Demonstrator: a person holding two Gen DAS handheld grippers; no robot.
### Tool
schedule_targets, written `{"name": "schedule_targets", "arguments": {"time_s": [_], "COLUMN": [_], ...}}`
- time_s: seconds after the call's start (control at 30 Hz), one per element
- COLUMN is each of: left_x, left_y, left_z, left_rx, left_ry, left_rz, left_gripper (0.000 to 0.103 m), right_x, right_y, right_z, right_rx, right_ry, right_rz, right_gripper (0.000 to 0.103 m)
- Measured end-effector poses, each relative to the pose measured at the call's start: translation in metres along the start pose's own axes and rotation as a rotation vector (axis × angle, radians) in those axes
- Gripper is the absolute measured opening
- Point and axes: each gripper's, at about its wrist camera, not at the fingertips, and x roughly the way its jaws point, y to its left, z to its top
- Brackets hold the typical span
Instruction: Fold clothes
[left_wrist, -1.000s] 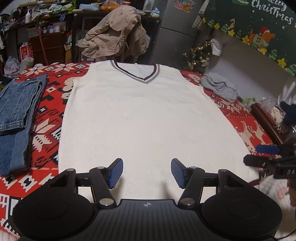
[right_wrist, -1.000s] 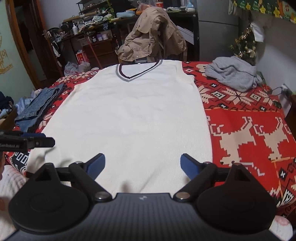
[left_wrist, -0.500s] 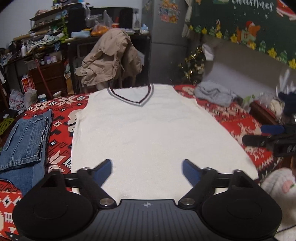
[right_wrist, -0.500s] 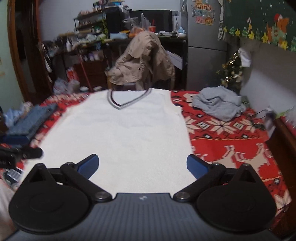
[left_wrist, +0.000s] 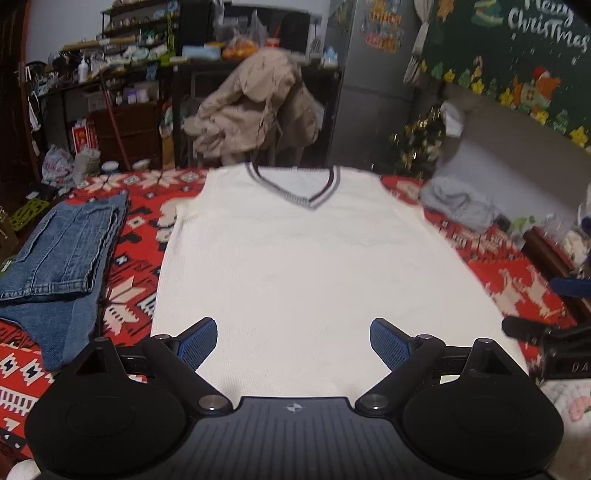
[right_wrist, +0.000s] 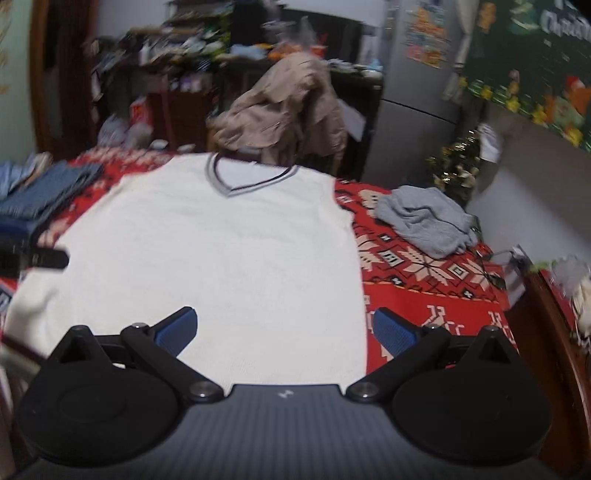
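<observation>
In front of me lies the white knitted vest, spread flat and face up on the red patterned blanket. It is sleeveless, with a V-neck trimmed in grey and dark stripes, and that neck points away from me toward the far edge. The hem lies nearest to me. The cloth looks smooth, with no fold in it yet. To its left on the blanket lie folded blue jeans; to its right, a crumpled grey garment.

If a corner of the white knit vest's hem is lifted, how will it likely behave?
The white knit vest lies flat and limp on the red blanket, so it would probably drape and sag. Its knit looks thick, so it likely grips rather than slips.
</observation>
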Motion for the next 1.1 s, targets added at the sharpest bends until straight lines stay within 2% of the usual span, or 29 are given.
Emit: {"name": "schedule_targets", "arguments": {"time_s": [0.07,0.1,0.13,0.17,0.2,0.23,0.27,0.3,0.37,0.43,0.53,0.63,0.83,1.1], "left_x": [-0.003,-0.003,-0.002,0.001,0.005,0.010,0.015,0.020,0.025,0.028,0.035,0.038,0.035,0.023], "left_y": [0.002,0.004,0.006,0.009,0.012,0.014,0.018,0.021,0.026,0.029,0.031,0.035,0.046,0.051], "left_z": [-0.002,-0.003,-0.004,-0.006,-0.008,-0.011,-0.014,-0.017,-0.023,-0.028,-0.036,-0.045,-0.054,-0.061], "left_rx": [-0.018,-0.033,-0.058,-0.083,-0.101,-0.112,-0.127,-0.149,-0.184,-0.215,-0.217,-0.213,-0.218,-0.216], "left_ry": [-0.011,-0.010,0.002,0.018,0.044,0.071,0.097,0.125,0.154,0.171,0.208,0.249,0.283,0.318], "left_rz": [-0.010,-0.013,-0.013,-0.011,-0.007,-0.008,-0.019,-0.043,-0.082,-0.117,-0.136,-0.138,-0.141,-0.166], "left_gripper": [0.088,0.079,0.063,0.056,0.041,0.026,0.016,0.002,0.001,0.001,0.001,0.001,0.001,0.001], "right_x": [-0.005,-0.006,-0.004,-0.003,-0.002,0.000,0.002,0.005,0.012,0.018,0.026,0.035,0.066,0.057], "right_y": [0.004,0.004,0.004,0.005,0.005,0.007,0.012,0.017,0.029,0.043,0.072,0.102,0.140,0.147], "right_z": [-0.003,-0.003,-0.003,-0.003,-0.004,-0.005,-0.006,-0.007,-0.011,-0.013,-0.017,-0.018,-0.024,-0.041], "right_rx": [0.007,0.018,0.031,0.043,0.053,0.061,0.064,0.064,0.065,0.061,0.031,-0.011,-0.032,-0.132], "right_ry": [-0.021,-0.014,-0.001,0.005,0.006,0.007,0.014,0.025,0.047,0.061,0.047,0.028,0.086,0.093], "right_rz": [0.007,0.021,0.039,0.055,0.070,0.085,0.098,0.111,0.137,0.169,0.246,0.318,0.431,0.439], "right_gripper": [0.102,0.102,0.102,0.102,0.100,0.093,0.080,0.074,0.036,0.019,0.013,0.013,0.012,0.011]}}
